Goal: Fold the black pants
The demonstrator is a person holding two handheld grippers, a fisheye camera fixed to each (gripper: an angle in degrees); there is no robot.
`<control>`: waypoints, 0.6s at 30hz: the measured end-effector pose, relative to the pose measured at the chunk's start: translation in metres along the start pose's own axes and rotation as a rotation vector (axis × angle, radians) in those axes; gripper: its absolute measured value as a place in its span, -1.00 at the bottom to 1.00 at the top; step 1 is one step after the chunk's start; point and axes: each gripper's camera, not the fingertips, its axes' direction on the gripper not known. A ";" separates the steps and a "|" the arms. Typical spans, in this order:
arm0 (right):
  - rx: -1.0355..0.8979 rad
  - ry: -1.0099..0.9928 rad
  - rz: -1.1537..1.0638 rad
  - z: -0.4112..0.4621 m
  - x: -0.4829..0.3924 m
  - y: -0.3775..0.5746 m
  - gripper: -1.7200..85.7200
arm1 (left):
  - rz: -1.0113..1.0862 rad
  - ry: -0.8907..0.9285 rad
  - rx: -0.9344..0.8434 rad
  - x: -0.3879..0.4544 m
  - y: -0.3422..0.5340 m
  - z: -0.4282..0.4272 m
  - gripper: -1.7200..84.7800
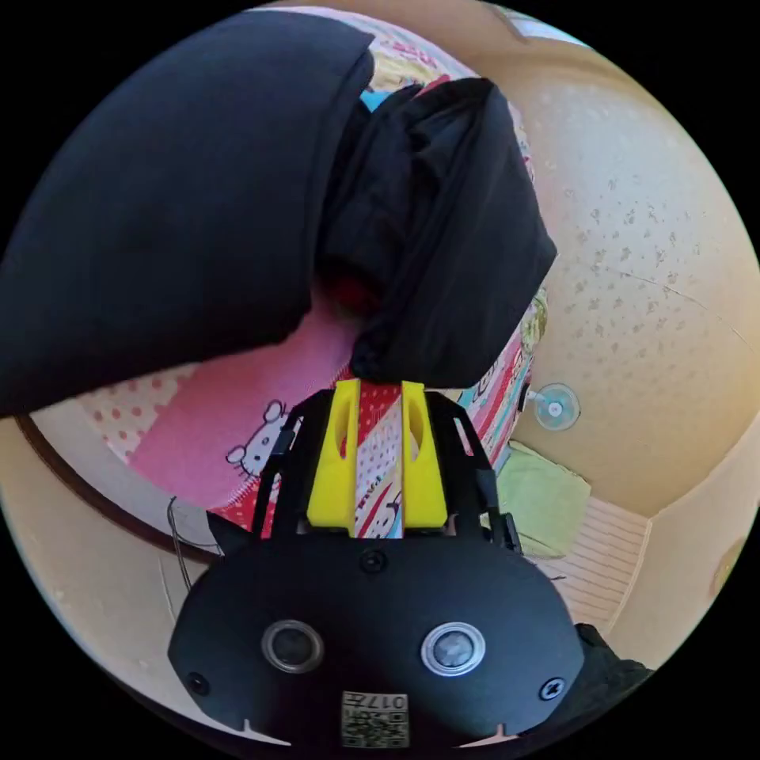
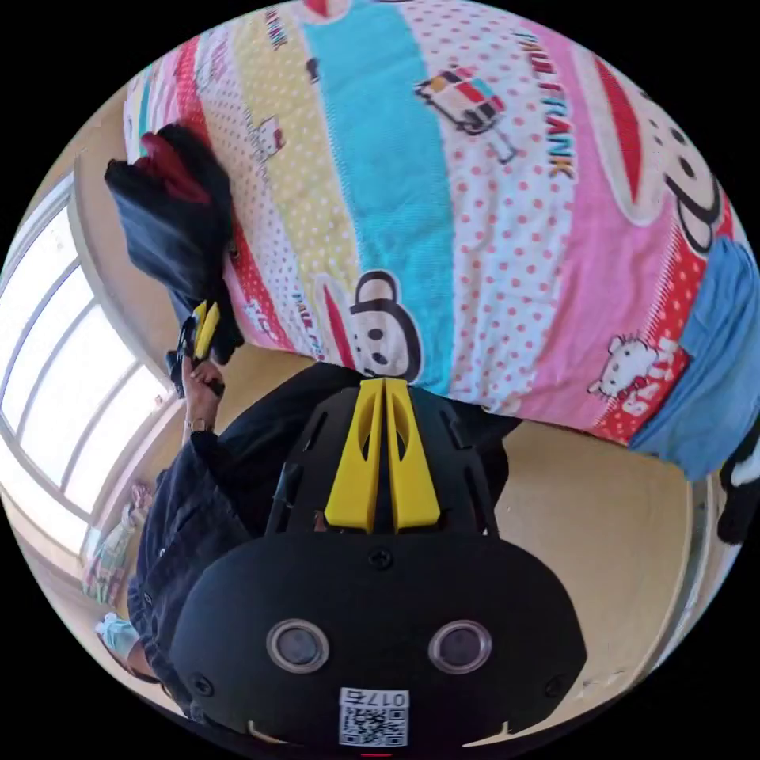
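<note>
On the cartoon bedsheet point(image 2: 475, 198) lie the black pants point(image 1: 443, 237); left gripper point(image 1: 378, 396) jaws stand apart with nothing between them, right gripper point(image 2: 384, 388) jaws are closed with nothing visible between.

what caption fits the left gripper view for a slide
Open left gripper poised at the edge of bunched black pants on a cartoon-print bedspread.

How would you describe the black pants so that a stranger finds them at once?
Find the bed with the bright cartoon bedspread. At its edge lies a bunched heap of black pants, just past the left gripper. It is the only plain black cloth there.
</note>
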 end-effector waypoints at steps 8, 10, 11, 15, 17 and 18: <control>0.219 -0.643 0.487 0.070 0.171 0.044 -0.96 | 0.010 0.115 -0.037 0.003 -0.046 0.014 -0.72; 0.254 -0.702 0.541 0.087 0.187 0.047 -0.96 | 0.083 0.106 -0.027 0.018 -0.035 0.011 -0.79; 0.295 -0.743 0.548 0.094 0.193 0.045 -0.96 | 0.204 0.113 -0.052 0.038 -0.025 0.010 -0.80; 0.336 -0.786 0.503 0.120 0.196 0.016 -0.96 | 0.594 0.237 -0.300 0.120 0.029 0.031 -0.82; 0.318 -0.722 0.452 0.140 0.187 -0.016 -0.96 | 0.773 0.288 -0.437 0.156 0.061 0.046 -0.82; 0.313 -0.701 0.435 0.146 0.183 -0.024 -0.96 | 0.909 0.302 -0.548 0.179 0.088 0.057 -0.82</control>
